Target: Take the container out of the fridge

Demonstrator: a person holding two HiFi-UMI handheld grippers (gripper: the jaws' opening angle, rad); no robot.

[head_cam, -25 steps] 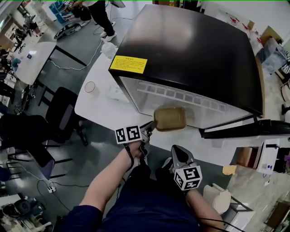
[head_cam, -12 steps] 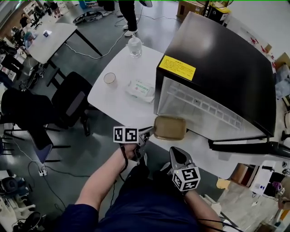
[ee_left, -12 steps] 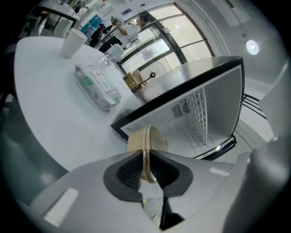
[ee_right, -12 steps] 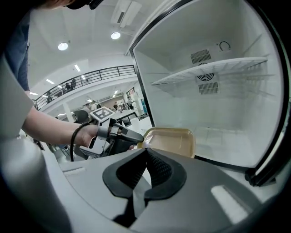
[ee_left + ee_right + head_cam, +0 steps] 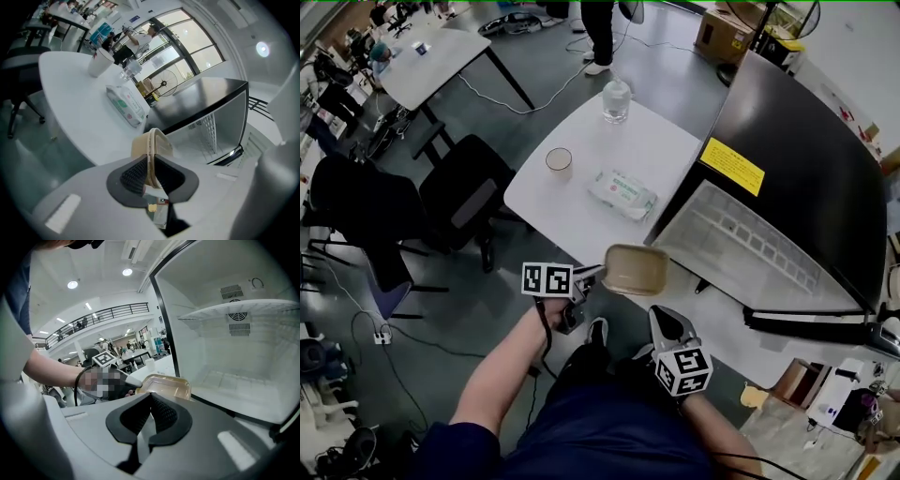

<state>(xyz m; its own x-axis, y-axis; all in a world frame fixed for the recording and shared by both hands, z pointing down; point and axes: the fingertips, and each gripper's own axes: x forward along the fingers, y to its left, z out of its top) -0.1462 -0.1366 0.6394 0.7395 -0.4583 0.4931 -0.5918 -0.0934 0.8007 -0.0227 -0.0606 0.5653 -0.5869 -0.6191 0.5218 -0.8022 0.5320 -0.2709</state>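
Note:
The tan, shallow plastic container point(image 5: 636, 270) hangs in the air just outside the fridge's lower left corner, above the white table's near edge. My left gripper point(image 5: 600, 274) is shut on its left rim. In the left gripper view the rim point(image 5: 151, 140) stands edge-on, pinched between the ribbed pads point(image 5: 133, 172). The black fridge point(image 5: 811, 173) stands open, and its white inside point(image 5: 234, 348) is bare. My right gripper point(image 5: 662, 317) sits lower, near my lap, shut with nothing in it. Its view shows the container point(image 5: 165, 384) just beyond its closed jaws.
The white table point(image 5: 581, 202) left of the fridge carries a paper cup point(image 5: 559, 160), a pack of wipes point(image 5: 622, 194) and a water bottle point(image 5: 617, 97). A black chair point(image 5: 464, 192) stands at its left. The open fridge door point(image 5: 820, 322) juts out at the right.
The container, held in my left gripper, has moved left from in front of the fridge opening to beyond its left corner. My view swung left with it. The right gripper stayed put.

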